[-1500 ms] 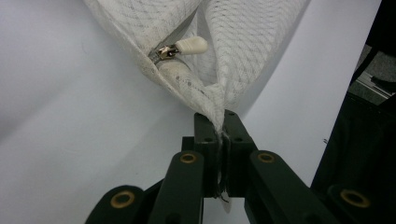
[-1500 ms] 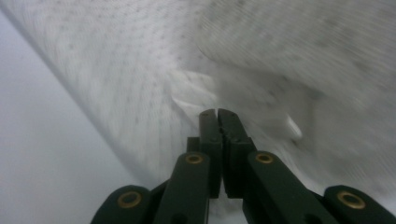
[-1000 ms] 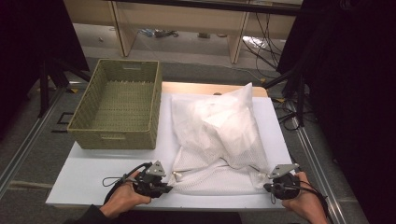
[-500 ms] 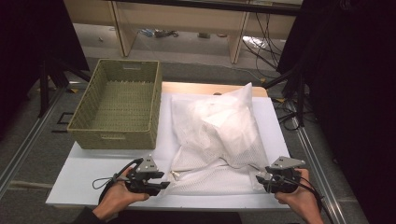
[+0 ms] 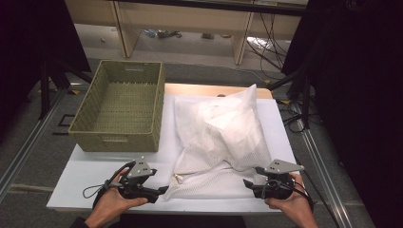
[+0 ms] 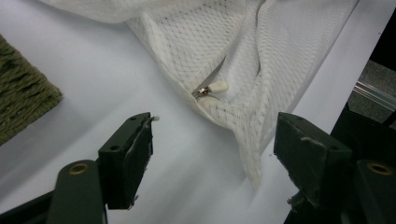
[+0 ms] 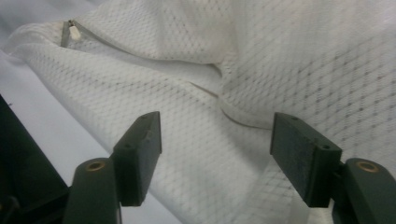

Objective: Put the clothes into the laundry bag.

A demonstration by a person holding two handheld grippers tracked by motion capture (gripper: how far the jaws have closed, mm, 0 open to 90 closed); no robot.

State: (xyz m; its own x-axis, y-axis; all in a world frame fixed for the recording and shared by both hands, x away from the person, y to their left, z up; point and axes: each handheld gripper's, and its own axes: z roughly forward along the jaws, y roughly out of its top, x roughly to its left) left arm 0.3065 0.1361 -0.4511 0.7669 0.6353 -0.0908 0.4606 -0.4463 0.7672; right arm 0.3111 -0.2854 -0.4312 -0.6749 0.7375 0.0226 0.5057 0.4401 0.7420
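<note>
Mesh laundry bag (image 5: 223, 137): centre frame on white tabletop (image 5: 85, 175), soft, light, floppy, stuffed. Grip near hem corners. Left gripper (image 5: 159, 191) and right gripper (image 5: 247, 184): fingers just opened, released, holding nothing.

Empty woven basket (image 5: 119, 109) at far left of white table (image 5: 81, 175); shelving unit (image 5: 190, 23) beyond.

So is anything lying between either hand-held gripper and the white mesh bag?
Nothing visible. The left hand-held gripper and right hand-held gripper, jaws just opened, sit at the mesh bag's near corners with only bare white tabletop between.
</note>
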